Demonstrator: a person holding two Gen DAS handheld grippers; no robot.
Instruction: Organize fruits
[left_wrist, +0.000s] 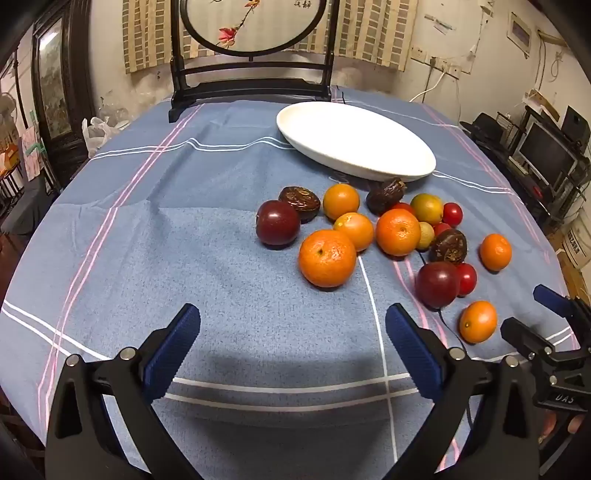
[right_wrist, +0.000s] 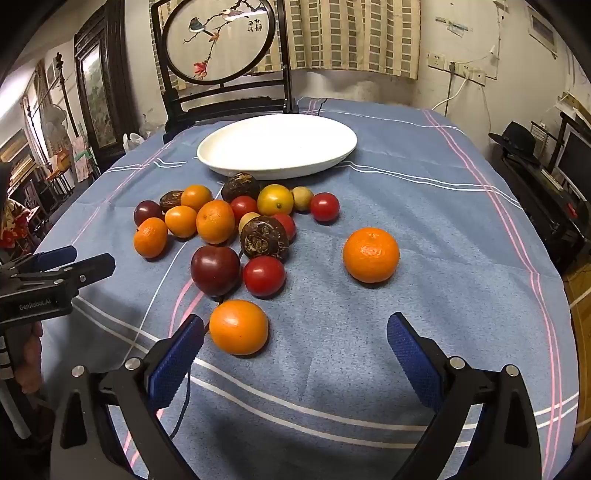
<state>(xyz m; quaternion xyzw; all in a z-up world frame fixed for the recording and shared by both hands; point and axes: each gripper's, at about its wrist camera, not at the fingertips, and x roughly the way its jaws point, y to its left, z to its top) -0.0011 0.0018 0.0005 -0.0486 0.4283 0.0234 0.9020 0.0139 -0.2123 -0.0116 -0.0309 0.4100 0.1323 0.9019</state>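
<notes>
I am holding both tongs spread wide and empty above the worktop (right_wrist: 424, 229): the right tongs (right_wrist: 295, 345) are hovering just beside the nearest small orange (right_wrist: 238, 326), the left tongs (left_wrist: 293, 341) short of a mandarin (left_wrist: 327, 257). The remaining fruits are lying loose on the blue cloth before the empty white plate (right_wrist: 277, 146). I judge no fruit is moved yet; next I should be centring the right tongs around that orange and closing gently.

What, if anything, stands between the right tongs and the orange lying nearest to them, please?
Nothing visible does. The right tongs are open over bare tablecloth, and the nearest orange lies just beyond their left finger. The other fruit and the white plate lie farther back.
</notes>
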